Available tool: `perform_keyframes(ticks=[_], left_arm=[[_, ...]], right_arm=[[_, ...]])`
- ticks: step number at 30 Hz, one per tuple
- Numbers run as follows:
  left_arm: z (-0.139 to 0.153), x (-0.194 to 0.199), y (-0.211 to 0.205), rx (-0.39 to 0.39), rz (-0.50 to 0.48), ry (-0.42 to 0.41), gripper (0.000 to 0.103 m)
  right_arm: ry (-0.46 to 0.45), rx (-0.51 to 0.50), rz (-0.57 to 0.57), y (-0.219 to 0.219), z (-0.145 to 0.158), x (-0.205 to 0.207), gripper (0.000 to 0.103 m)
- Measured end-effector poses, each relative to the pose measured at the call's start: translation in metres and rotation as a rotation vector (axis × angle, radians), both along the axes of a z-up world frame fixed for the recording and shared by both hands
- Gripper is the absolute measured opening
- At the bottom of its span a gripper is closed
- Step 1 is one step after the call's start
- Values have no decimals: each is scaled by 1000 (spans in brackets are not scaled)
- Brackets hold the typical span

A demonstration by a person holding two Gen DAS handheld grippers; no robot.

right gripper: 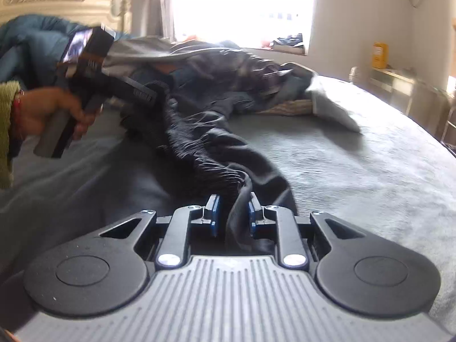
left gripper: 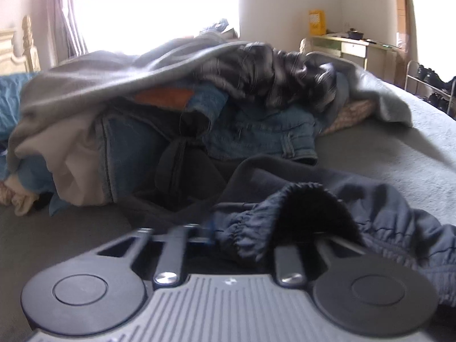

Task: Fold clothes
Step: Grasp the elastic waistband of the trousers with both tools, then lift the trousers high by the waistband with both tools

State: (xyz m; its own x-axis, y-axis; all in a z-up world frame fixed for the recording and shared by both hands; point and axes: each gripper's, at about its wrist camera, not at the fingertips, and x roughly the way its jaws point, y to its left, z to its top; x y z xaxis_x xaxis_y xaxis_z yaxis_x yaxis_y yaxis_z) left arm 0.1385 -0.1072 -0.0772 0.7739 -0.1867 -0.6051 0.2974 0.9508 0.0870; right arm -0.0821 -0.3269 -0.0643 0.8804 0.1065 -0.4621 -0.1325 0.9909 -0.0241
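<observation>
Clothes (left gripper: 159, 108) sit in a loose heap across the far side of the grey bed (right gripper: 356, 171), and one dark navy garment (right gripper: 199, 148) is pulled out of it toward the cameras, stretched between the two tools.

Starting at the left of the right wrist view, a hand (right gripper: 48, 114) with a green sleeve (right gripper: 5, 131) grips the handle of the left gripper (right gripper: 151, 94), whose tip is buried in the upper end of the navy garment. In its own view the left gripper (left gripper: 228, 236) has a gathered elastic cuff (left gripper: 248, 228) of that garment bunched over its fingers; the fabric hides most of the fingers, so the clamp is not plainly visible, yet the jaws stand nearly together and the cuff lies between them — held.

Behind it, left to right, the heap shows a grey sweatshirt (left gripper: 94, 85) draped over the top, blue jeans (left gripper: 136, 142) with an orange patch, a dark striped piece (left gripper: 273, 77), and a knitted beige item (left gripper: 350, 114) peeking out at the right edge.

Moving right in the right wrist view, the navy garment runs as a twisted rope down to the right gripper (right gripper: 232, 213), whose blue pads (right gripper: 214, 213) are closed in on a narrow fold of it.

Farther right, a pale desk (left gripper: 350, 45) with a yellow box (left gripper: 317, 22) stands against the wall.
</observation>
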Motion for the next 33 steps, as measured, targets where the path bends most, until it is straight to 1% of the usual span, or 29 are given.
perform_keyframes(ticks=[3, 6, 7, 10, 12, 16, 18, 20, 22, 24, 25, 27, 28, 29, 31, 32, 33], left_arm=[[6, -9, 11, -69, 40, -12, 9], [25, -36, 25, -143, 48, -57, 8], [32, -45, 30, -168, 50, -73, 8], [58, -79, 47, -251, 35, -112, 8], [78, -106, 61, -317, 17, -132, 8], [116, -156, 84, -390, 2, -203, 8], [135, -175, 95, -436, 1, -210, 8], [150, -191, 101, -442, 2, -218, 8], [161, -203, 101, -412, 1, -230, 8], [168, -214, 100, -390, 4, -232, 8], [170, -219, 101, -389, 5, -233, 8], [173, -228, 102, -395, 4, -238, 8], [175, -231, 102, -400, 4, -239, 8], [177, -234, 103, -403, 4, -240, 8], [180, -238, 104, -405, 4, -243, 8], [181, -240, 104, -404, 3, -245, 8], [183, -241, 104, -402, 3, -249, 8]], right_arm=[[-2, 24, -23, -8, -2, 2, 13], [-13, 33, -39, -13, 0, 1, 9], [-26, 26, -50, -13, 3, -2, 5], [-69, 17, -82, -17, 12, -14, 5], [-95, 25, -100, -22, 21, -22, 2], [-164, 51, -131, -31, 41, -47, 1], [-199, 68, -139, -34, 53, -60, 1], [-230, 99, -131, -36, 65, -73, 1], [-249, 165, -74, -36, 76, -86, 4], [-269, 222, -12, -31, 81, -102, 4], [-264, 236, 26, -25, 81, -107, 6], [-236, 229, 81, -7, 75, -117, 24], [-222, 214, 100, 4, 70, -122, 41], [-207, 193, 120, 15, 63, -125, 50], [-184, 135, 169, 37, 49, -129, 53], [-173, 105, 194, 48, 42, -131, 57], [-174, 41, 207, 60, 36, -131, 60]])
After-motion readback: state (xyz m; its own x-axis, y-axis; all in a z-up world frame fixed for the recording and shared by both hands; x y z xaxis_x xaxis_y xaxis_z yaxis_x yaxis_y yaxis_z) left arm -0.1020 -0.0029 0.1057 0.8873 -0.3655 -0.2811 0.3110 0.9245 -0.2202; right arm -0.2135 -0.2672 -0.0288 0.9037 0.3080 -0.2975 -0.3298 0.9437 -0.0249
